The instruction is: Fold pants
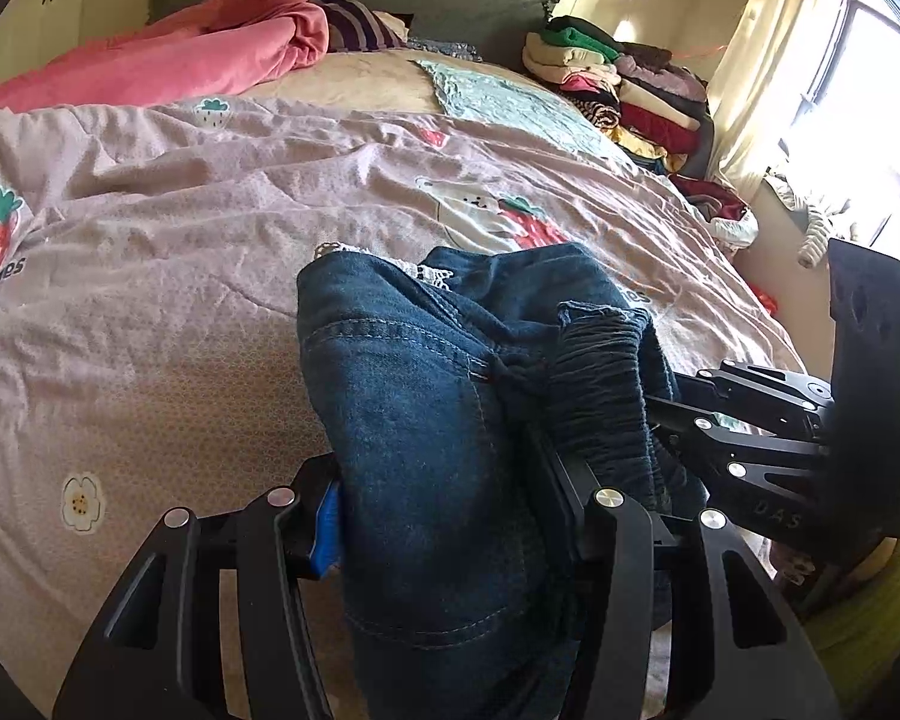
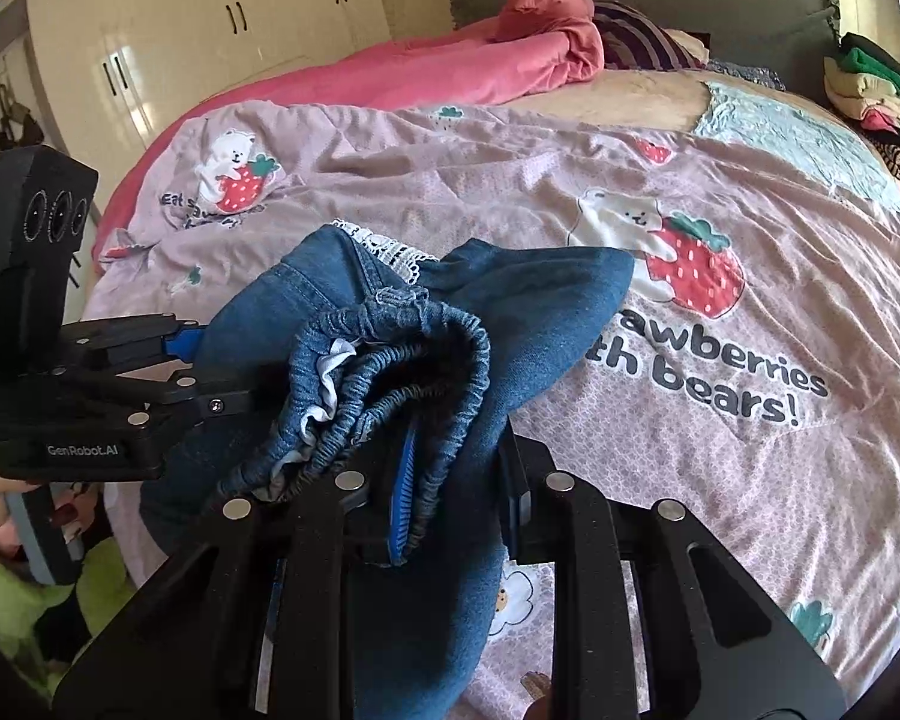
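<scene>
1. The left gripper (image 1: 444, 516) stands half open, clamped on bunched blue denim pants (image 1: 426, 420).
2. The right gripper (image 2: 450, 498) pinches the elastic waistband (image 2: 390, 360), nearly closed.
3. The pants hang above the strawberry-bear quilt (image 2: 690, 420).

Bright daylight pours in from the window (image 1: 870, 114) at the right of the left wrist view, blown out to white glare. The wardrobe doors (image 2: 210, 30) show soft reflections. Both fisheye views bend strongly at the edges (corners black), and stay fairly sharp throughout.
</scene>
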`<move>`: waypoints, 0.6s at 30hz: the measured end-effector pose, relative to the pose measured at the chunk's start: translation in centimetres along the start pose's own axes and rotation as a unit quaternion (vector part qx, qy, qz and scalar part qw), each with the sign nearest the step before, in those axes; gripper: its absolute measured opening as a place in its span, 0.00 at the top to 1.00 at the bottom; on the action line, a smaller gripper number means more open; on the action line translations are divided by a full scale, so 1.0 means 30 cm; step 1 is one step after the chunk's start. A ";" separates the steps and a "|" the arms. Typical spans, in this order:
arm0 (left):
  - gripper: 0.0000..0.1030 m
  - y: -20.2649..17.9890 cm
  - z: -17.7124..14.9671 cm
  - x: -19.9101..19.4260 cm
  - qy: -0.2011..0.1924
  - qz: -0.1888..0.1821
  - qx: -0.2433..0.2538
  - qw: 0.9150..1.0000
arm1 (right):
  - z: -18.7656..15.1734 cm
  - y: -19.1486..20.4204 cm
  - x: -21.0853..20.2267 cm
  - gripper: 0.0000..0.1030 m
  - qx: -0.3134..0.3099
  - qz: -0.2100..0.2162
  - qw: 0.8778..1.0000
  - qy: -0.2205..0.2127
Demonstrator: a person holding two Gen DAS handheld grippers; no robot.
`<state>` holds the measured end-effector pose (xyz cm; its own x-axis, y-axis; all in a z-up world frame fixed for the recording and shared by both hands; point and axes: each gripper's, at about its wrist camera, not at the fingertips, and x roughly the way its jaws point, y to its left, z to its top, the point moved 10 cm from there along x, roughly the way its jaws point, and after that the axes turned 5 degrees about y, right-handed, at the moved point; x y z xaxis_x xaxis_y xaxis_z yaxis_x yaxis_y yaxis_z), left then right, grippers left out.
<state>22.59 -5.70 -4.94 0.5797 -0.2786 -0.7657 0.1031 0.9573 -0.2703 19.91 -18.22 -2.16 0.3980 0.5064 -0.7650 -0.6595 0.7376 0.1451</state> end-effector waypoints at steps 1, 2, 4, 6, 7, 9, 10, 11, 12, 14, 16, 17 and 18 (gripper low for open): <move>0.51 0.002 -0.001 0.004 0.001 0.000 0.000 1.000 | -0.003 -0.004 0.005 0.83 0.002 0.000 1.000 0.003; 0.51 0.005 -0.003 0.009 0.003 0.001 -0.001 1.000 | -0.005 -0.007 0.009 0.82 0.003 -0.002 1.000 0.004; 0.51 0.015 -0.006 0.020 0.006 0.003 -0.002 1.000 | -0.014 -0.018 0.021 0.80 0.009 -0.006 1.000 0.010; 0.50 0.027 -0.013 0.032 0.011 0.007 -0.005 1.000 | -0.031 -0.035 0.038 0.79 0.015 -0.013 1.000 0.020; 0.50 0.031 -0.017 0.037 0.012 0.008 -0.006 1.000 | -0.039 -0.043 0.047 0.78 0.018 -0.016 0.999 0.025; 0.49 0.042 -0.024 0.049 0.015 0.012 -0.009 1.000 | -0.063 -0.063 0.070 0.76 0.026 -0.023 0.999 0.038; 0.49 0.051 -0.031 0.059 0.019 0.013 -0.011 1.000 | -0.071 -0.072 0.077 0.75 0.031 -0.022 0.998 0.042; 0.46 0.054 -0.033 0.065 0.021 0.013 -0.012 1.000 | -0.077 -0.079 0.083 0.72 0.036 -0.022 0.998 0.044; 0.43 0.059 -0.037 0.071 0.023 0.015 -0.012 1.000 | -0.083 -0.091 0.087 0.67 0.042 -0.026 0.998 0.047; 0.41 0.070 -0.045 0.084 0.029 0.017 -0.012 0.999 | -0.092 -0.110 0.088 0.60 0.053 -0.031 0.997 0.048; 0.38 0.078 -0.050 0.094 0.032 0.017 -0.015 0.999 | -0.101 -0.125 0.092 0.58 0.063 -0.033 0.996 0.050; 0.37 0.081 -0.054 0.099 0.033 0.017 -0.016 0.999 | -0.104 -0.130 0.096 0.57 0.065 -0.033 0.996 0.051; 0.36 0.084 -0.057 0.103 0.034 0.017 -0.017 0.999 | -0.110 -0.133 0.101 0.57 0.068 -0.035 0.996 0.053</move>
<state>23.26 -4.29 -9.00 0.5257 -0.2512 -0.8128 0.0558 0.9635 -0.2616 21.63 -21.12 -7.13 0.3658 0.4068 -0.8371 -0.5370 0.8268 0.1671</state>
